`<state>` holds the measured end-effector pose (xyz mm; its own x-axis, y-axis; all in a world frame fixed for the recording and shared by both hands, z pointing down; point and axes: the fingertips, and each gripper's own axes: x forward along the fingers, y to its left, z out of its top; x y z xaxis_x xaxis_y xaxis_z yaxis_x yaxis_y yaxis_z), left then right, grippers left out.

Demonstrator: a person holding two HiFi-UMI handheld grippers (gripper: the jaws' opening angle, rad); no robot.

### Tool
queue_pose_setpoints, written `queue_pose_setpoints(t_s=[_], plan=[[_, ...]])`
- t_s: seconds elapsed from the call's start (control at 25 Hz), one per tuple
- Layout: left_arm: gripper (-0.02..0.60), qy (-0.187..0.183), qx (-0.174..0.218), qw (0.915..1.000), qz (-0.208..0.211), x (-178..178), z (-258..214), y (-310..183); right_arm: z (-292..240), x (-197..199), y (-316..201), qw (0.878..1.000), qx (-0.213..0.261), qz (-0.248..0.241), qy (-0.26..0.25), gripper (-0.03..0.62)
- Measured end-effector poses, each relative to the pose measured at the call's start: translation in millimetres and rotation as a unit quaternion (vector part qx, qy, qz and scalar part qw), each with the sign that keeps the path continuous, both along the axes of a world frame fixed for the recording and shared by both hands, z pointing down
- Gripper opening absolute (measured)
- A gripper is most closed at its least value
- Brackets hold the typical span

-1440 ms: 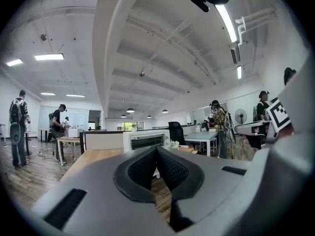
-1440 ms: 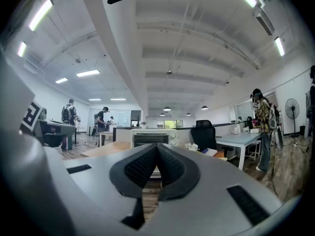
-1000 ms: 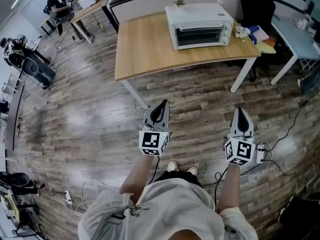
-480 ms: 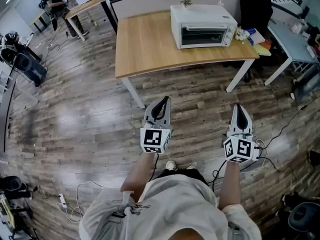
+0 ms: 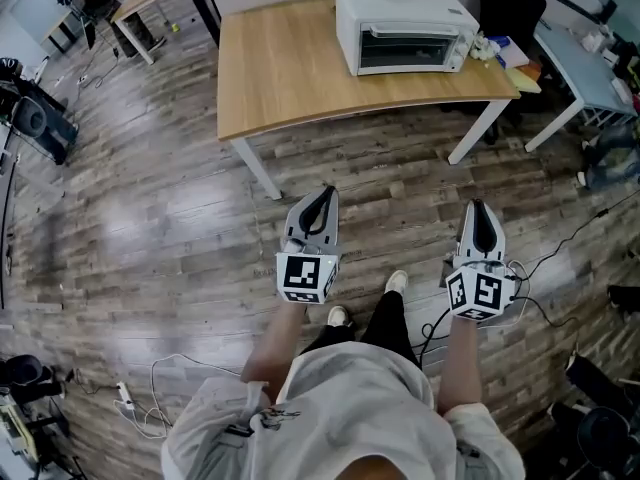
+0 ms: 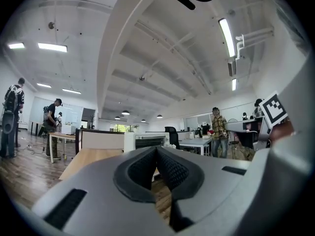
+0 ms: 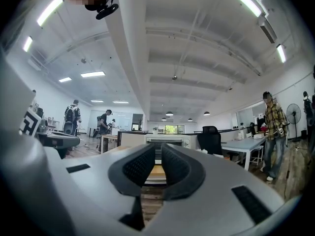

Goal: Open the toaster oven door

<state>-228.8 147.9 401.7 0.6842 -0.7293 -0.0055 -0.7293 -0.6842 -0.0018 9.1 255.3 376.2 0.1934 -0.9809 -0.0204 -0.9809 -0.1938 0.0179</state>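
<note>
The white toaster oven [image 5: 405, 26] stands on the far right part of the wooden table [image 5: 285, 73], its glass door [image 5: 410, 50] closed and facing me. Both grippers hang over the floor, well short of the table and pointing at it. My left gripper [image 5: 322, 194] is shut and empty, its pads meeting at the tips [image 6: 156, 149]. My right gripper [image 5: 481, 206] is all but shut; its jaws are just opening by a thin slit [image 7: 158, 146] with nothing between them. The oven shows small beyond the left jaws [image 6: 147, 140] and the right jaws [image 7: 170, 140].
A black chair [image 5: 515, 8] and a grey desk [image 5: 575, 58] stand right of the table. Small items [image 5: 500, 56] lie on the table's right corner. Cables [image 5: 560, 253] run over the wooden floor at right. A person in a plaid shirt [image 7: 273, 127] stands at right.
The view has moved closer to the table and a foot has stepped forward. Both grippers keep their pose in front of the body.
</note>
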Motion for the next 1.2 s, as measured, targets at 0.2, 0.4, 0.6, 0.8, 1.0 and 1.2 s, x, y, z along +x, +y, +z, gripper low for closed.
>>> queue_pose_setpoints(t_s=[0.2, 0.4, 0.6, 0.8, 1.0, 1.2], plan=[[0.014, -0.007, -0.010, 0.9998, -0.014, 22.1, 4.7, -19.7, 9.5, 25.1, -20.1, 1.000, -0.011, -0.007, -0.005, 0.116], [0.014, -0.011, -0.013, 0.9997, -0.020, 55.8, 2.2, -44.7, 9.4, 66.7, -42.2, 1.000, -0.014, -0.007, -0.010, 0.129], [0.014, -0.014, -0.016, 0.9993, -0.031, 91.3, 1.0, -71.1, 14.4, 107.9, -61.6, 1.000, -0.017, -0.009, -0.013, 0.130], [0.014, -0.014, -0.017, 0.9989, -0.042, 137.4, -8.3, -92.8, 13.2, 159.2, -73.3, 1.000, -0.010, -0.008, -0.024, 0.130], [0.014, -0.019, -0.010, 0.9988, -0.045, 181.8, -16.4, -107.3, 13.5, 208.7, -83.6, 0.999, -0.003, -0.002, -0.036, 0.130], [0.014, -0.029, -0.002, 0.9984, -0.048, 218.5, -21.1, -116.4, 16.4, 245.2, -95.1, 0.999, 0.002, -0.005, -0.048, 0.130]])
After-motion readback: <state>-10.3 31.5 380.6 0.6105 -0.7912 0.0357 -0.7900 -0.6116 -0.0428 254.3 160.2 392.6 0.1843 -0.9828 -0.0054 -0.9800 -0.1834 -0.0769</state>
